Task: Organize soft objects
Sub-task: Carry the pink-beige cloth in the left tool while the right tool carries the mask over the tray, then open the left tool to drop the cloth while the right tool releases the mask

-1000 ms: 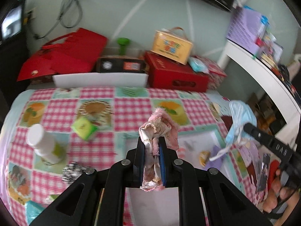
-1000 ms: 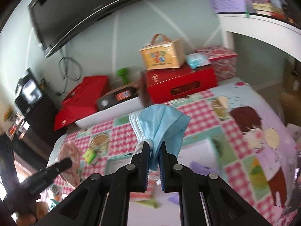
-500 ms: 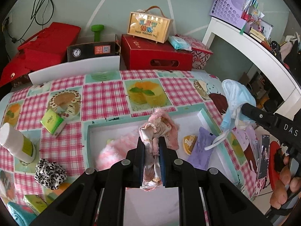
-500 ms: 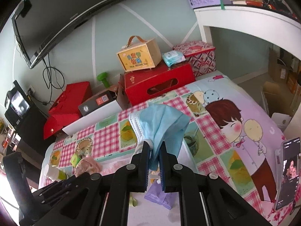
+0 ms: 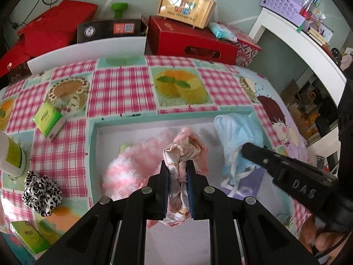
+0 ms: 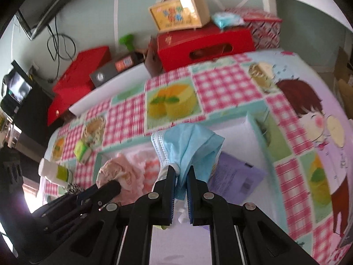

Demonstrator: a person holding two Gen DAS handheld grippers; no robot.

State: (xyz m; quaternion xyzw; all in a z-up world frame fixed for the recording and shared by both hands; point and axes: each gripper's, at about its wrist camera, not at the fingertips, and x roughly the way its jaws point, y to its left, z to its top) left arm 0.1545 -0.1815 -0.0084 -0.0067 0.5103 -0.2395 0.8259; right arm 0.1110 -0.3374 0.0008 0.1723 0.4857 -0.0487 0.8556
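Observation:
My left gripper (image 5: 178, 167) is shut on a crumpled pink cloth (image 5: 187, 145) and holds it over the white, teal-rimmed box (image 5: 92, 132). A fluffy pink item (image 5: 134, 165) lies inside the box below it. My right gripper (image 6: 181, 172) is shut on a light blue face mask (image 6: 189, 145) over the same box; in the left wrist view the mask (image 5: 240, 137) sits low at the box's right side. A purple packet (image 6: 233, 176) lies in the box. A leopard-print scrunchie (image 5: 42, 192) rests on the tablecloth left of the box.
Green tissue packs (image 5: 47, 119) and a white bottle (image 5: 11, 154) stand left of the box. Red boxes (image 5: 189, 42), a yellow carry case (image 5: 187, 6) and a black box (image 5: 110, 28) line the back wall. A white desk (image 5: 297, 42) stands at right.
Both grippers have come down toward the box with their loads. The mask now hangs low into the box's right side and the pink cloth is over the fluffy pink item.

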